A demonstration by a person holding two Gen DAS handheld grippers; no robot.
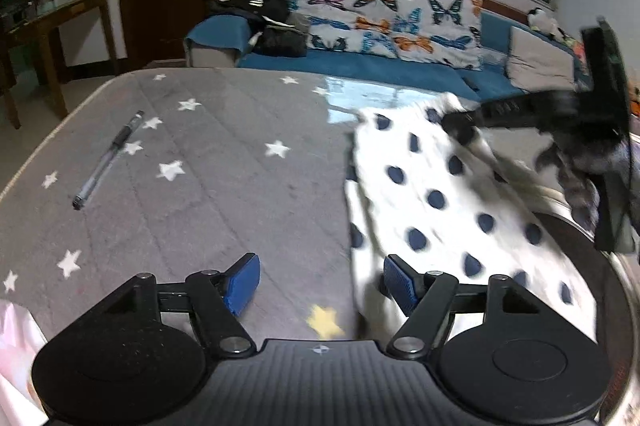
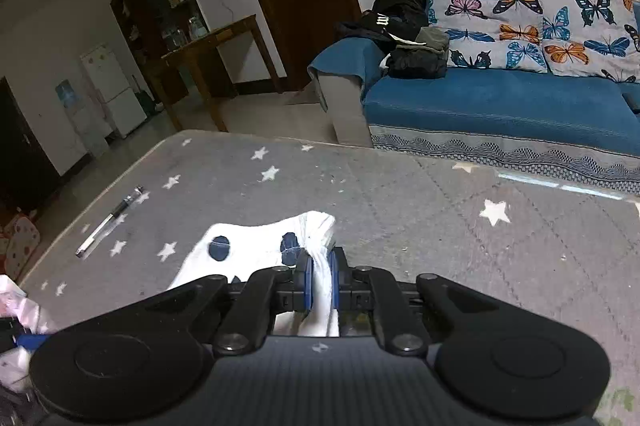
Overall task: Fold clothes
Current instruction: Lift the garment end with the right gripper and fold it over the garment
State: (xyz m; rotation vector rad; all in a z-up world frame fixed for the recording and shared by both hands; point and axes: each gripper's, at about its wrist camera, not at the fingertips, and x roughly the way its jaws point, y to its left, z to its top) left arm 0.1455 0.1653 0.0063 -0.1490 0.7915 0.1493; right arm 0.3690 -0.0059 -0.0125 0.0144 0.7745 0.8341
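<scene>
- Dotted cloth draped over star table, right of pen; soft, light, floppy.
- Right gripper clamped on bunched edge.
- Left gripper spread wide, empty; best grabbed at nearby hem.

On the worktop, a pen is laid at the far left, well apart from the garment spread at the right. A far corner of the garment is pinched between the fingers of the right gripper, while the left gripper is placed at the garment's near left edge. Beyond the worktop's far edge a sofa is seen, with cushions set on it.
</scene>
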